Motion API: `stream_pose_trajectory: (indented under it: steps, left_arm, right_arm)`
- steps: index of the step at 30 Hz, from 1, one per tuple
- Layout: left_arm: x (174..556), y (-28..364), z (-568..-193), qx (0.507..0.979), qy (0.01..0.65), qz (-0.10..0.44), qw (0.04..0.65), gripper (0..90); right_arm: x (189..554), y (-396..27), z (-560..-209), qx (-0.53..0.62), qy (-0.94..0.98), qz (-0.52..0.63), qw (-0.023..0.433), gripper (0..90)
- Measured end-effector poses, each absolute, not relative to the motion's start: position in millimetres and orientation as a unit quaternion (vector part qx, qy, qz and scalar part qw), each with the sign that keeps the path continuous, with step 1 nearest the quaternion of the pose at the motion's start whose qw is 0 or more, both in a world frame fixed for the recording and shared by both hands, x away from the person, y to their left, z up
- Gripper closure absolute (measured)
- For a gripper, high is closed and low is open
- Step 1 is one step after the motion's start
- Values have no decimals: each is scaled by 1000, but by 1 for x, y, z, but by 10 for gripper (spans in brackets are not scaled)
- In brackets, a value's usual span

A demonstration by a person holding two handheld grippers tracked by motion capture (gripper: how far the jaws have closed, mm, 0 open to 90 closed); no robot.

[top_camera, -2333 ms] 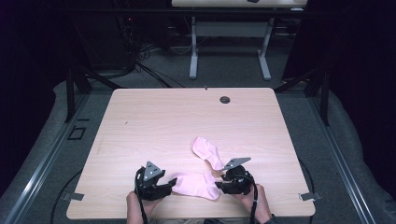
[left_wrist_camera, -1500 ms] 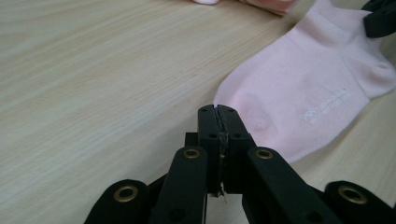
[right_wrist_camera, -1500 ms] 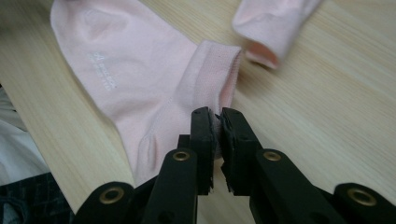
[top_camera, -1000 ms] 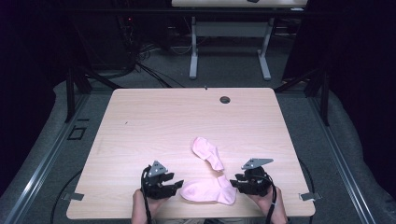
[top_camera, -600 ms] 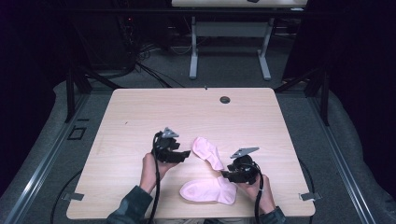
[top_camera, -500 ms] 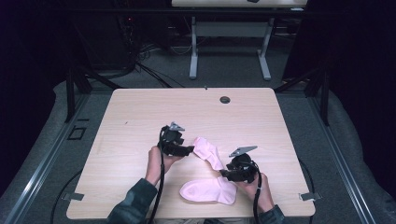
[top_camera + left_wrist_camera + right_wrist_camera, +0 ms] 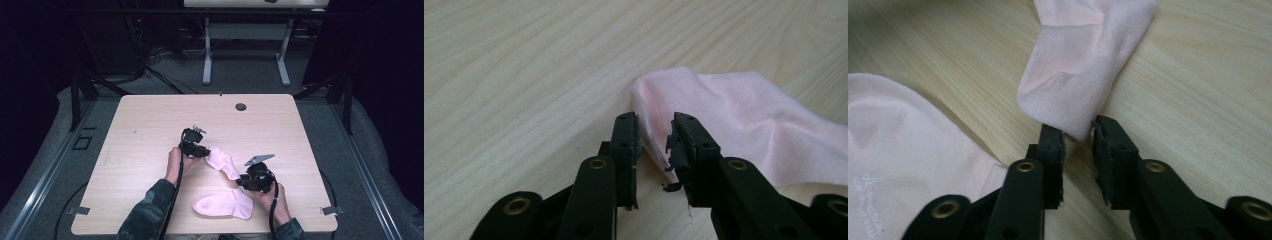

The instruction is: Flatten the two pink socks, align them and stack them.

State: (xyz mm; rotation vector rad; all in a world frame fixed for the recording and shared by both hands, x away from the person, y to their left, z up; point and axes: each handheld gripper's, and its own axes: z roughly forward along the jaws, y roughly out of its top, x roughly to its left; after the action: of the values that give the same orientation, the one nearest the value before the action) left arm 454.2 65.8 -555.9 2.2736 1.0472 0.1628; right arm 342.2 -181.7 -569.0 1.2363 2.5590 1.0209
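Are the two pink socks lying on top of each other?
No, the far sock lies apart from the near sock, with bare table between them.

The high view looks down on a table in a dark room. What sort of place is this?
Probably a lab or recording studio, not a home. The bare wooden table stands on grey floor matting, cables trail behind it, and another desk frame stands beyond. A person works two pink socks with hand-held grippers.
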Motion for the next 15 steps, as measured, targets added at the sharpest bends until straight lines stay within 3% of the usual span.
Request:
stream_pose_trajectory:
  steps: [5, 7, 15]
  left_arm:
    - [451, 62, -560, 869, 385, 65, 305, 876]
    - [448, 63, -561, 866, 386, 65, 311, 886]
    - [431, 71, -534, 841, 393, 33, 371, 888]
  right_arm:
    - [344, -183, -569, 416, 839, 344, 73, 863]
    - [344, -184, -568, 412, 841, 344, 77, 868]
    - [344, -195, -550, 412, 837, 316, 172, 876]
